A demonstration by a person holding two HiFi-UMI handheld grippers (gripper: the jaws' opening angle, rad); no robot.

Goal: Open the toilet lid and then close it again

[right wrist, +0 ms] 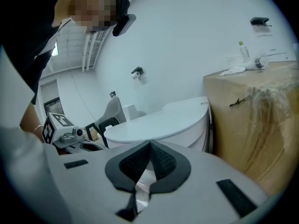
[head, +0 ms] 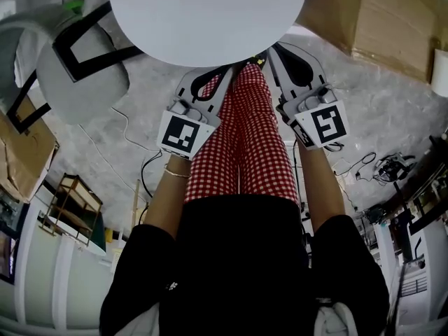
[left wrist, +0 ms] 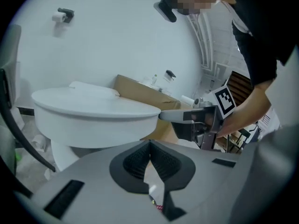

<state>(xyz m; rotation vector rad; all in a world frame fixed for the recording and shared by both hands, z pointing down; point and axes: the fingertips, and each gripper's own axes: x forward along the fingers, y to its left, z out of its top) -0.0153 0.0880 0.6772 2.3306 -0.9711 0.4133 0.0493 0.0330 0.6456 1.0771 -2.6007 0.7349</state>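
From the head view I see the closed toilet lid [head: 210, 12] at the top. My left gripper [head: 213, 81] and right gripper [head: 280, 54] sit just below its front rim, either side of red checked trousers [head: 245, 145].

The left gripper view adds the jaws [left wrist: 149, 146], pressed together on nothing. It also shows the right gripper's tip at the lid's edge, though I cannot tell whether they touch.

In the right gripper view the jaws [right wrist: 149, 148] are likewise together and empty. The lid lies flat ahead, with a cardboard box [right wrist: 252, 120] beside the toilet.
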